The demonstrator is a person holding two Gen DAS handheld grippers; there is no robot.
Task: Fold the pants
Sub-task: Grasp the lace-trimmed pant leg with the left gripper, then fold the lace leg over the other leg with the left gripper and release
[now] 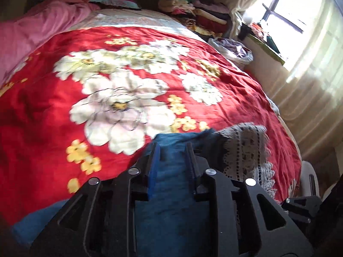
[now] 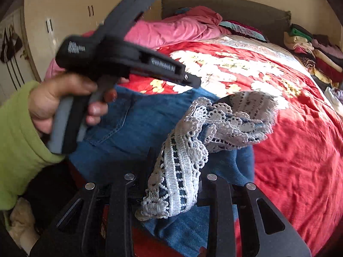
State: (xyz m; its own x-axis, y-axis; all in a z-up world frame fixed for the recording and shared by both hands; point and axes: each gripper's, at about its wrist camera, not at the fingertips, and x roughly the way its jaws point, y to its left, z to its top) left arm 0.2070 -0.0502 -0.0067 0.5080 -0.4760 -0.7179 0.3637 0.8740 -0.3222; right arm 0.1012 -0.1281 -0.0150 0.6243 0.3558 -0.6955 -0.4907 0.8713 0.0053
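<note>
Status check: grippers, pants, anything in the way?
Left gripper shut on pants. Right gripper shut on lace trim. Pants bunched, lifted over bedspread. Nothing in the way.

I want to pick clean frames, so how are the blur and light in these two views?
Left wrist view: window glare washes out the right side, and the bedspread flowers smear with motion. Right wrist view: even light, but the left tongs and hand blur.

Both wrist views look steeply down, close over the red floral bedspread [image 1: 53,107]; shared: blue pants [image 2: 137,124], lace trim [image 1: 244,147], folded clothes stack [image 2: 308,45].
</note>
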